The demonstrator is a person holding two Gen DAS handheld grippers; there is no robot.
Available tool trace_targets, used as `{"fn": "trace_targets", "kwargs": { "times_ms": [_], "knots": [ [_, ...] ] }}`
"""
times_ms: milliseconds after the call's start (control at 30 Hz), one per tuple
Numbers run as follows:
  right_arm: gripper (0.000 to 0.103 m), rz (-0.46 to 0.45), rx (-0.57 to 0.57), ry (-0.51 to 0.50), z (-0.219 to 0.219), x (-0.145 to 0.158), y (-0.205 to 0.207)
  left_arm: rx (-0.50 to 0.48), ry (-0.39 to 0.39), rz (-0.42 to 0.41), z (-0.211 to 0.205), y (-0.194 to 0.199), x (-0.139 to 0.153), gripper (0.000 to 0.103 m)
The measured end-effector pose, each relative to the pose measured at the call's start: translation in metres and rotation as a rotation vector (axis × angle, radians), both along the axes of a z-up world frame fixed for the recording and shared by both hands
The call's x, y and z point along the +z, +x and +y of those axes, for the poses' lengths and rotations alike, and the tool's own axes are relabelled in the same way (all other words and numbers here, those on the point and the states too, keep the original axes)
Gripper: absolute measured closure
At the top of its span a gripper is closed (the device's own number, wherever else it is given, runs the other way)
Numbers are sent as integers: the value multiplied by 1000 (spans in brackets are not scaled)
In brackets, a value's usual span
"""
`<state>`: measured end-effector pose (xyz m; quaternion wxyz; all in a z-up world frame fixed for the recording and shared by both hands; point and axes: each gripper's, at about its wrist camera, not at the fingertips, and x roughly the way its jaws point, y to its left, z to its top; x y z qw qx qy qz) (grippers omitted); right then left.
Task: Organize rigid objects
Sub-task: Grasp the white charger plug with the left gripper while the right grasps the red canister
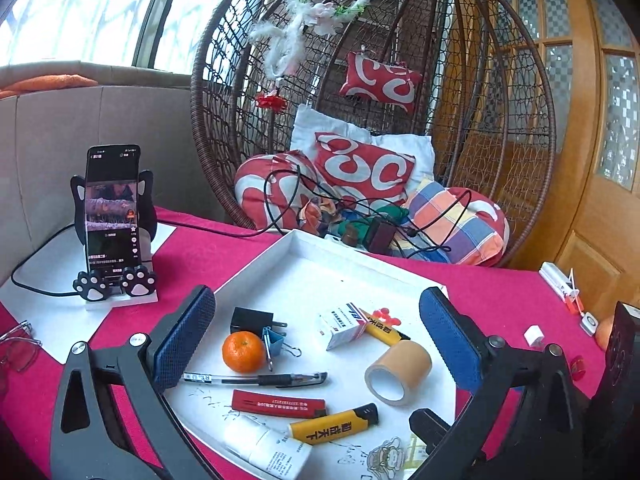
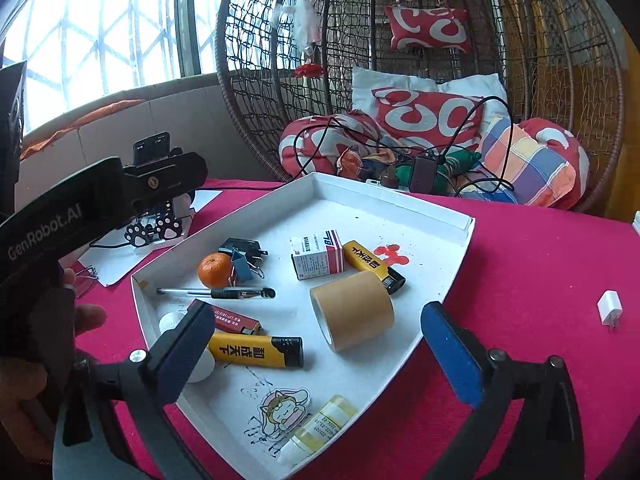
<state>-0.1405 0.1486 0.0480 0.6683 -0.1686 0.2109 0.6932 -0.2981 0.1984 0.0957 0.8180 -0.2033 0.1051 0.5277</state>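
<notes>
A white tray on the pink tablecloth holds several items: a mandarin, a black pen, a roll of brown tape, two yellow lighters, a red lighter, a small medicine box, a black plug and a blue binder clip. My left gripper hangs open over the tray, nothing between its fingers. My right gripper is open too, above the tape and the near yellow lighter.
A phone stands in a cat-paw holder at the left, on white paper. Glasses lie at the left edge. A white charger plug lies on the cloth to the right. A wicker hanging chair with cushions and cables stands behind the table.
</notes>
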Motion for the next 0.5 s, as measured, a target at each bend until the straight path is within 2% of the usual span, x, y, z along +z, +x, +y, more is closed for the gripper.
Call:
{"fn": "trace_targets", "kwargs": {
  "times_ms": [133, 267, 500],
  "knots": [
    [0, 20, -49, 7, -7, 1, 17, -53, 32, -1, -16, 17, 7, 0],
    [0, 43, -113, -2, -13, -2, 39, -119, 31, 2, -28, 37, 8, 0],
    [0, 83, -275, -28, -27, -9, 93, -222, -72, -25, -36, 71, -7, 0]
  ]
}}
